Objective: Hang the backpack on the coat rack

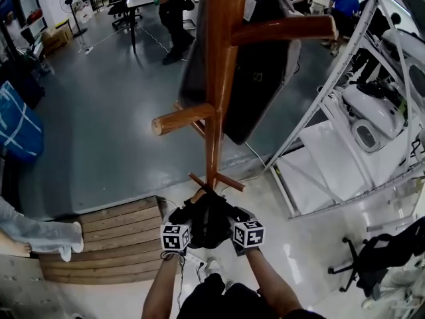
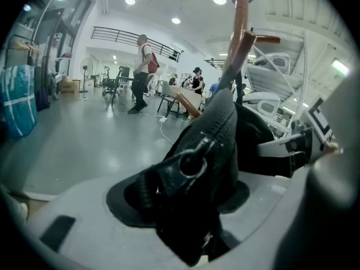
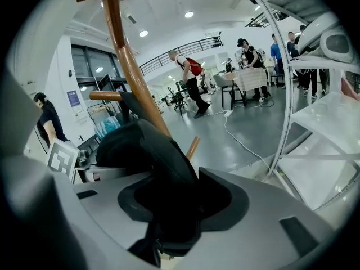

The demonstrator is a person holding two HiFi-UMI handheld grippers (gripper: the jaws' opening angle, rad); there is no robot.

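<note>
Two forearms reach in from the bottom edge of the head view, carrying the left gripper and the right gripper side by side, each with its marker cube. The black backpack sits bunched between them, low down at the foot of the wooden coat rack. It is not on any peg. A dark flat thing hangs high on the rack, and a wooden platform lies to the left on the grey floor. In the left gripper view the fingers stand wide apart. Backpack fabric with a zip pull lies across one finger, and a gap shows on its far side, where the right gripper appears. The rack's pole rises behind. In the right gripper view the fingers are moderately apart. A fold of the backpack rests over the dark pad of one finger, clear of the other. The rack leans up to the left, and people stand far back.
</note>
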